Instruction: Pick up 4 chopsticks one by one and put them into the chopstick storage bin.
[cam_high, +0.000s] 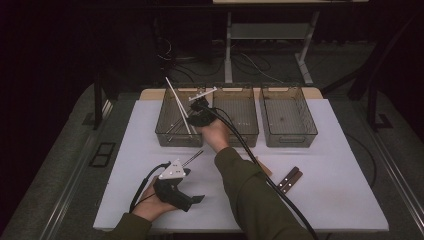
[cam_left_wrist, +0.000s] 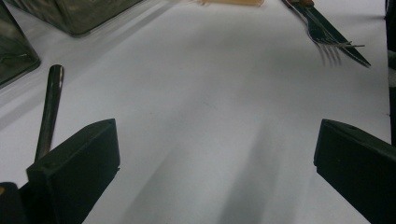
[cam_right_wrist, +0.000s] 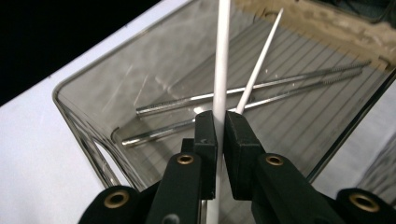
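Left gripper (cam_high: 197, 199): jaws spread wide, nothing between them, low over the white worktop (cam_high: 325, 165).
Right gripper (cam_right_wrist: 219, 128): jaws pinching two thin white plastic chopsticks (cam_right_wrist: 222, 60) above the leftmost smoky transparent bin (cam_right_wrist: 84, 126), which holds metal straws (cam_right_wrist: 187, 99).

The right gripper (cam_right_wrist: 220, 135) is stretched forward with its jaws pressed nearly together. The left gripper (cam_left_wrist: 215, 154) rests low, its jaws standing wide apart.
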